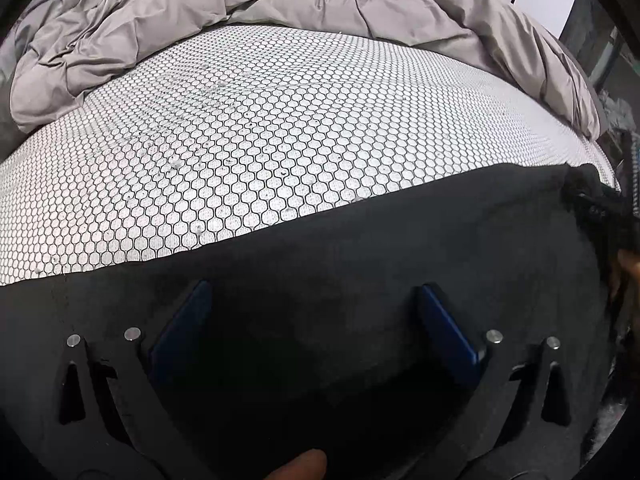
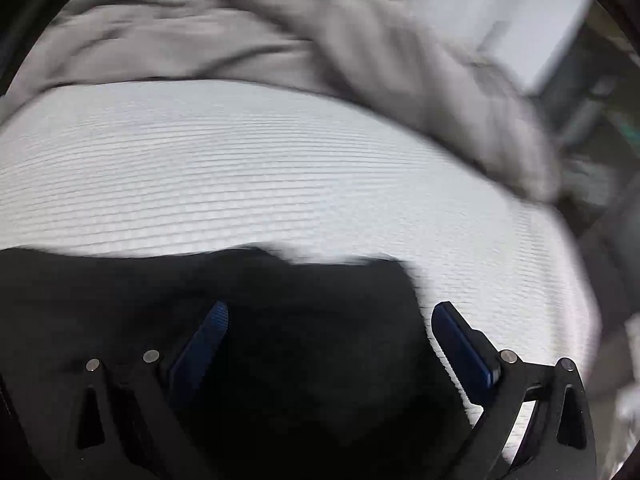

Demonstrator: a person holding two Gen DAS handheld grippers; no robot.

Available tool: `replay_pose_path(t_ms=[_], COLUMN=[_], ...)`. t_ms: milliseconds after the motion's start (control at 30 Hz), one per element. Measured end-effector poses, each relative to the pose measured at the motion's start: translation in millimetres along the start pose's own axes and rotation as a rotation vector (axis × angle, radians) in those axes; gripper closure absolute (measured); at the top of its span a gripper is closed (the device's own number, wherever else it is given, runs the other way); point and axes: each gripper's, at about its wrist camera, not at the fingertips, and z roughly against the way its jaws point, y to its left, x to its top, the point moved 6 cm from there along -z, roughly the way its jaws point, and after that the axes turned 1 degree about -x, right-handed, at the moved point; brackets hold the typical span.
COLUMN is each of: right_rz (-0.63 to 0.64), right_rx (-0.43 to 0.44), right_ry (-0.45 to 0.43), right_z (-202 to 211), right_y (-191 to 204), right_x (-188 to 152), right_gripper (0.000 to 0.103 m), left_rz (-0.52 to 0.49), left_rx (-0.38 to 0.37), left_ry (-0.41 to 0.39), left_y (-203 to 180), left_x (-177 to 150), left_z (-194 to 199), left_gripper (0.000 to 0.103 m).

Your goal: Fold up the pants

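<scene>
Both the left gripper [image 1: 314,300] and right gripper [image 2: 330,316] hang spread over the black pants [image 1: 340,248]; a shallow pinch could drop layers.

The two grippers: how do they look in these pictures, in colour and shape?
Both look alike. The left gripper and the right gripper each have a black angular frame with slot-shaped cutouts and round silver pins, and two flat blue finger pads. No cables, markings or sleeves are visible.
</scene>
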Motion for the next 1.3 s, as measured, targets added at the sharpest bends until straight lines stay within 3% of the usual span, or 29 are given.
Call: replay_pose_path(t_ms=[33, 100, 167, 233, 333, 400, 467, 567, 633, 700, 733, 767, 833, 900, 1033, 1100, 1133, 1200, 1300], right_rz=[-0.029, -0.024, 0.010, 0.013, 0.023, 0.068, 0.144, 0.279, 0.264, 0.248, 0.238, 0.226, 0.227, 0.237, 0.243, 0.254, 0.272, 0.317, 0.442], right_rx=[0.043, 0.036, 0.012, 0.060, 0.286, 0.500, 0.608, 0.486, 0.499, 0.491, 0.500, 0.514, 0.514, 0.502, 0.480, 0.545, 0.598, 0.675, 0.683], right_ry=[0.009, -0.022, -0.092, -0.162, -0.191, -0.141, -0.082, -0.035, -0.035, -0.030, -0.025, -0.019, -0.023, -0.030, -0.053, -0.072, -0.070, -0.062, -0.049], right_z=[-1, 12, 42, 81, 106, 113, 110, 94, 93, 90, 85, 85, 86, 86, 92, 114, 126, 144, 155], right_y=[-2, -3, -2, 10, 43, 87, 128, 158, 156, 149, 144, 144, 146, 143, 140, 146, 155, 177, 206], right_x=[-1, 0, 3, 5, 11, 1, -13, -33, -32, -32, -30, -31, -30, -30, -24, -28, -32, -41, -60], right_gripper=[0.001, 0.002, 0.002, 0.001, 0.001, 0.001, 0.001, 0.001, 0.001, 0.001, 0.001, 0.001, 0.001, 0.001, 0.001, 0.001, 0.001, 0.001, 0.001], left_rz=[0.000, 0.006, 0.002, -0.005, -0.007, -0.010, -0.016, 0.010, 0.060, 0.106, 0.137, 0.189, 0.247, 0.253, 0.155, 0.049, -0.008, -0.058, -0.035], left_rx=[0.009, 0.038, 0.012, -0.018, 0.007, 0.020, 0.058, 0.153, 0.194, 0.308, 0.333, 0.306, 0.355, 0.343, 0.148, 0.078, 0.067, 0.139, 0.141], left_ry=[-0.005, -0.023, -0.063, -0.062, 0.011, 0.012, 0.008, 0.010, 0.007, -0.006, -0.017, -0.034, -0.055, -0.072, -0.117, -0.071, -0.016, 0.050, 0.043], left_y=[-1, 6, -2, -15, -14, -8, 5, 51, 88, 133, 152, 168, 185, 183, 114, 70, 51, 41, 50], left_x=[-1, 6, 12, 15, 15, 13, 11, -1, -12, -27, -33, -40, -47, -51, -55, -60, -67, -76, -79], left_z=[3, 9, 20, 19, -6, -10, -3, 10, 25, 45, 54, 64, 79, 91, 111, 95, 78, 55, 64], left_gripper=[0.001, 0.001, 0.001, 0.001, 0.001, 0.000, 0.000, 0.000, 0.000, 0.000, 0.000, 0.000, 0.001, 0.001, 0.001, 0.001, 0.001, 0.000, 0.000])
